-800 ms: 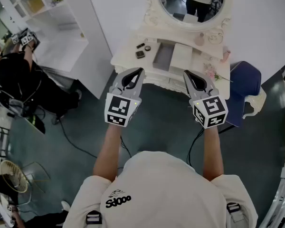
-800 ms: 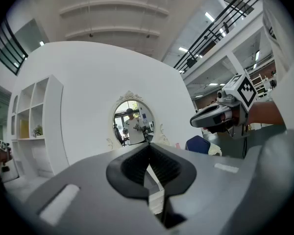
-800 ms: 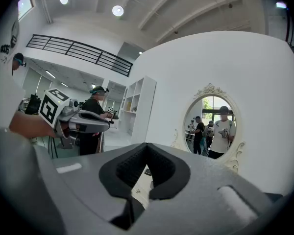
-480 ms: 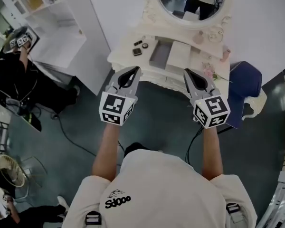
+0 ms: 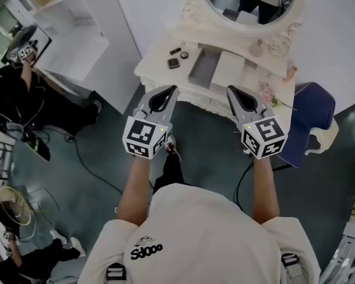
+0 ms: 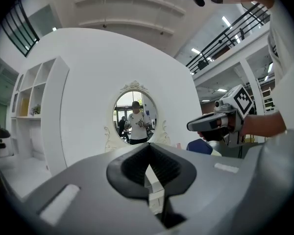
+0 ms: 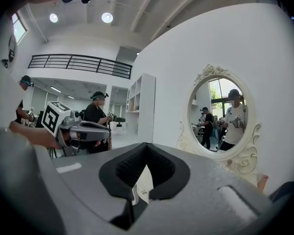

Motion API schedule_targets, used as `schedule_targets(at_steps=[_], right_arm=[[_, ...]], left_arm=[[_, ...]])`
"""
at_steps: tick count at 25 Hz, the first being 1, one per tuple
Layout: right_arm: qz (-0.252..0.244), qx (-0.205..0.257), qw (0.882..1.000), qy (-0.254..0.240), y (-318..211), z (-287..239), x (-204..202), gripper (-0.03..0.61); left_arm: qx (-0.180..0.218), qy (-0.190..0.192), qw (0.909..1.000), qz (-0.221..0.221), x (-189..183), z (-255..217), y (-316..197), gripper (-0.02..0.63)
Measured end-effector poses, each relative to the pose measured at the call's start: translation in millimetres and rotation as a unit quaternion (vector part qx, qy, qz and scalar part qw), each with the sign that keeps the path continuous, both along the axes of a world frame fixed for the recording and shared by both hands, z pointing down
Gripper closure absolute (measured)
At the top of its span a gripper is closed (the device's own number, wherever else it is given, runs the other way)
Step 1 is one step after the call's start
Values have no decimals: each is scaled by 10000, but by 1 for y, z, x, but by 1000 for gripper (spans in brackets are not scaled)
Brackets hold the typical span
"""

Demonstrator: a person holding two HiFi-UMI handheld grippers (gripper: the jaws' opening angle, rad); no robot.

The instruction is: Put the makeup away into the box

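A white dressing table point(image 5: 160, 70) with an oval mirror point(image 5: 248, 5) stands ahead of me. On it lies an open grey box point(image 5: 202, 68) with its white lid point(image 5: 228, 73) beside it. Left of the box lie three small dark makeup items: a compact point(image 5: 173, 63), a flat stick point(image 5: 176, 51) and a round pot point(image 5: 184, 55). My left gripper point(image 5: 171, 90) and right gripper point(image 5: 231, 91) hover side by side just short of the table's front edge. Both are shut and hold nothing. In the gripper views the left gripper's point(image 6: 148, 150) and the right gripper's point(image 7: 146, 147) jaws meet tip to tip.
A blue chair point(image 5: 310, 114) stands right of the table. A person in black point(image 5: 23, 99) holding grippers stands at the left, by a white shelf unit point(image 5: 59, 16). Cables point(image 5: 92, 170) run over the floor. Small jars point(image 5: 257, 47) and flowers point(image 5: 266, 93) sit on the table's right side.
The dressing table has come nearer and lower in the head view as I step toward it. Both grippers stay shut and level in front of me.
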State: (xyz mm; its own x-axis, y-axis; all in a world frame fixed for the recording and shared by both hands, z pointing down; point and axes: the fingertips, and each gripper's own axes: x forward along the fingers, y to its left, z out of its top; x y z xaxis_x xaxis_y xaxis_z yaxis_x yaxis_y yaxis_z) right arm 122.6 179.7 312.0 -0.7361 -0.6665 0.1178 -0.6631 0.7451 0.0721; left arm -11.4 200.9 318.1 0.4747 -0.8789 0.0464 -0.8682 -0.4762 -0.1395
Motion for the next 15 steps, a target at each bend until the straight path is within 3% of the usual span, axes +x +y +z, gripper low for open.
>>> schedule_targets(at_steps=[3, 9, 15], right_arm=[[-3, -25, 10000, 78, -29, 10, -14, 577], [31, -117, 9996, 259, -108, 19, -48, 577], [236, -181, 9993, 246, -197, 14, -88, 578]], left_arm=[[12, -167, 9999, -6, -15, 13, -33, 597], [-98, 124, 9998, -72, -57, 24, -127, 601], [-382, -23, 9992, 80, -100, 30, -222, 597]])
